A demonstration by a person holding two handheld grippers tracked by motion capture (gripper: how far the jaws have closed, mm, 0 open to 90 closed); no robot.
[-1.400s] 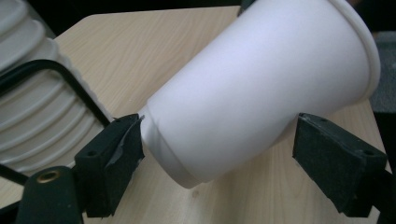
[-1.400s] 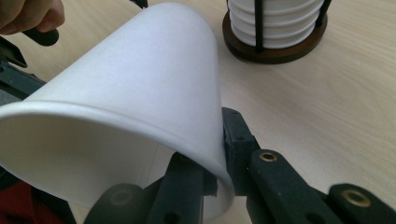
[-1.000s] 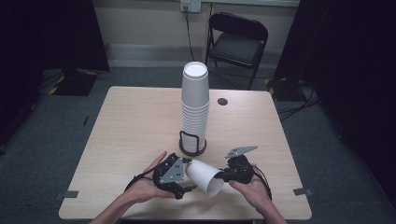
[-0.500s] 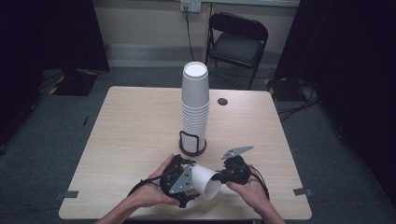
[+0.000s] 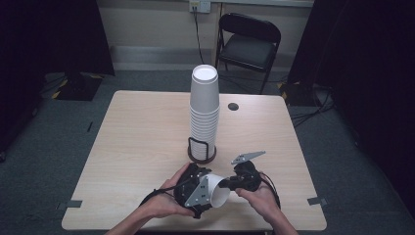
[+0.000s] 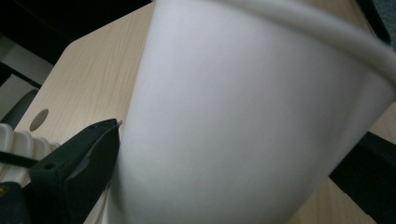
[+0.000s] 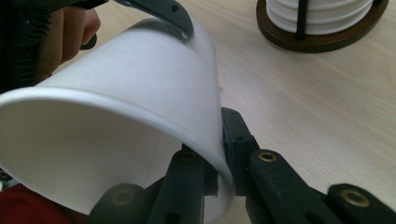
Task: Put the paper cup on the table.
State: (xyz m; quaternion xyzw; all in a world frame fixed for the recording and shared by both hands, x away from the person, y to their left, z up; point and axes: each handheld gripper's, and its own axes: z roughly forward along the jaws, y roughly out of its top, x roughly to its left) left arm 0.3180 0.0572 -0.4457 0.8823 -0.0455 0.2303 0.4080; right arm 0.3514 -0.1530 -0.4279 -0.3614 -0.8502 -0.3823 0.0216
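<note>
The wooden table point(image 5: 137, 147) carries a tall stack of white cups point(image 5: 204, 110) standing upright in a dark holder point(image 5: 201, 152) near its middle, and both forearms come in over the near edge, the hands meeting just in front of that holder. Between them lies a single white paper cup point(image 5: 215, 190), tipped on its side above the tabletop with its rim toward the right hand. The left hand cups the left gripper point(image 5: 195, 192) from below and outside, palm turned inward; its jaws have just been opening and now stand spread wide around the cup's body — one dark jaw sits just beside the wall. The right gripper point(image 7: 218, 156) points toward the left one, held level, its jaws pinching the cup's rim — one inside, one outside.
</note>
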